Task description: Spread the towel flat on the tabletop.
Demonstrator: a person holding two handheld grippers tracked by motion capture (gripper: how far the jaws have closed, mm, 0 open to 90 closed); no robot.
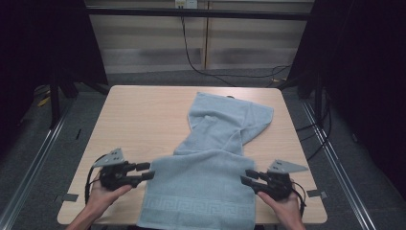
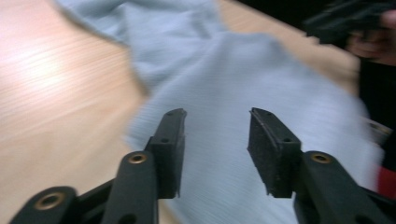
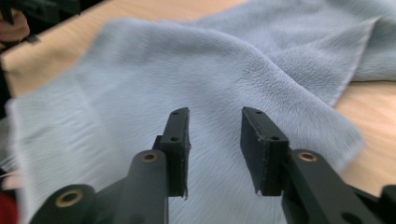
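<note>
A light blue towel (image 1: 210, 158) lies crumpled down the middle of the wooden table (image 1: 139, 120), its patterned near end hanging over the front edge. My left gripper (image 1: 147, 171) is at the towel's left edge, open, with nothing between its jaws. In the left gripper view the towel (image 2: 243, 88) spreads beyond the open left gripper (image 2: 215, 140). My right gripper (image 1: 245, 177) is at the towel's right edge, open as well. The towel (image 3: 177, 79) lies under and ahead of the right gripper (image 3: 215, 140) in the right gripper view.
The far half of the towel (image 1: 230, 117) is bunched and folded toward the back right of the table. Bare wood shows on the left side. Black cables (image 1: 201, 67) run on the floor behind the table, and metal rails (image 1: 335, 158) flank it.
</note>
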